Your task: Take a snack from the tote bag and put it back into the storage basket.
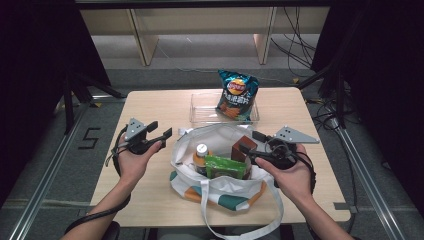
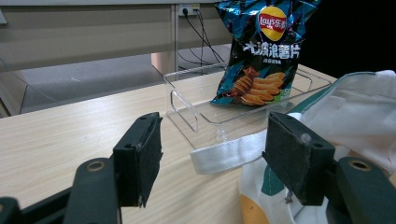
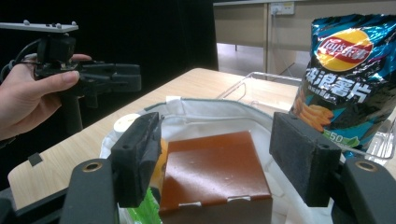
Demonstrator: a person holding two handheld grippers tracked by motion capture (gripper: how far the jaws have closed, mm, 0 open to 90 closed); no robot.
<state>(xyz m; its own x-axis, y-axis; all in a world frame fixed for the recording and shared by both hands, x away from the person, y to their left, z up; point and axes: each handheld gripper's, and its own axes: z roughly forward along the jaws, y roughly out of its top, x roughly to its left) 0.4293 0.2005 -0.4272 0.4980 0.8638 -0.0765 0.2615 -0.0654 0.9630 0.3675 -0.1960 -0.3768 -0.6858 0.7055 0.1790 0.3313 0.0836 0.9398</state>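
Fingers (image 2: 140, 154) spread wide on left gripper (image 1: 160, 129), nothing between them. Hovering just left of the tote bag (image 1: 220, 192), clear of its rim, with only the white strap (image 2: 229, 154) lying beyond the pads. Not steadying the bag at all, and that looks like the first worry: soft cloth, free to ride up with anything pulled out.

Moving right, inside the tote bag: white-capped bottle (image 1: 201, 152) upright at the left, green packet (image 1: 226, 167) toward the near side, brown box (image 3: 215, 172) standing at the right. Packed close, all three. Could easily nudge the bottle over while working around the box.

Right gripper (image 1: 250, 142) next, at the tote bag's right rim. Pads (image 3: 303, 158) apart here too, straddling the brown box with a gap on each side, so nothing gripped yet. Smooth, glossy faces on that box: probably slippery under a shallow or skewed pinch, likely to twist or drop back into the bag. Might also catch the white lining behind the far pad if closed too deep, and then lift cloth along with cardboard.

Beyond the tote bag: clear acrylic tray (image 1: 200, 112), with a Lay's chip bag (image 1: 237, 95) leaning upright at its right end. Light, top-heavy thing, likely to topple if bumped by a box swung across carelessly.
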